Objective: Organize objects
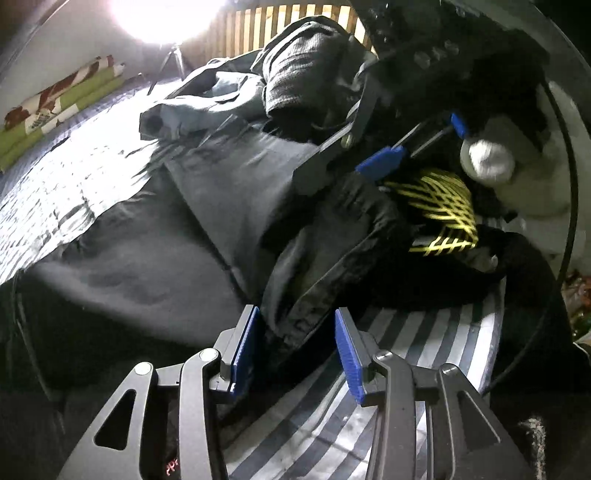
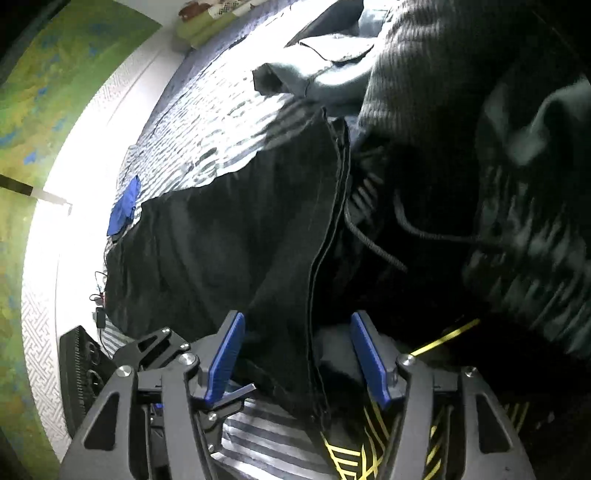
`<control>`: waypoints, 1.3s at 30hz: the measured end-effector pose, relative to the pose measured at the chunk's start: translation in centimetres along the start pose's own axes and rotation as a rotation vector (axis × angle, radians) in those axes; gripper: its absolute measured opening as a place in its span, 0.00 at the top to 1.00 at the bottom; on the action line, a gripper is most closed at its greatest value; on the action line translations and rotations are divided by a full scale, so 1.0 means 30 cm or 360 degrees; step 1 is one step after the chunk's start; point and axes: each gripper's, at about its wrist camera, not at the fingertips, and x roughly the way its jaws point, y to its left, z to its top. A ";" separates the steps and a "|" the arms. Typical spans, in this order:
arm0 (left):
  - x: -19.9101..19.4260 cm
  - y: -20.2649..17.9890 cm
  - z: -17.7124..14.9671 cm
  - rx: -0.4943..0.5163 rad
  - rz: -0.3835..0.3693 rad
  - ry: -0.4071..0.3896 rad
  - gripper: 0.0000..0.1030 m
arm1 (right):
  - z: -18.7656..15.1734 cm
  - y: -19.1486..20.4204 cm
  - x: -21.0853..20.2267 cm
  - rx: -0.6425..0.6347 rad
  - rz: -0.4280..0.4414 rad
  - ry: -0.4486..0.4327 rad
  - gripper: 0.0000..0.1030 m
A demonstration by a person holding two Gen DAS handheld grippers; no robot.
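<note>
both tilt steeply down: left hand-held gripper (image 1: 299, 347) and right hand-held gripper (image 2: 297, 354) gape around dark trousers (image 2: 229, 251).

The bright white lamp glare (image 1: 162, 18) washes out whatever stands behind it. The dark grey trouser-like garment (image 2: 229, 251) runs under the heap of dark ribbed knitwear (image 2: 436, 74), so its far end is hidden. The black cloth with yellow lines (image 1: 443, 206) is half buried in shadow. The right side of the pile is too blurred to sort out.
</note>
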 end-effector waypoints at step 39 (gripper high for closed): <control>-0.205 0.609 -0.065 -0.0880 0.0548 -0.0082 0.41 | -0.022 0.242 -0.149 -0.0273 -0.0181 -0.0321 0.97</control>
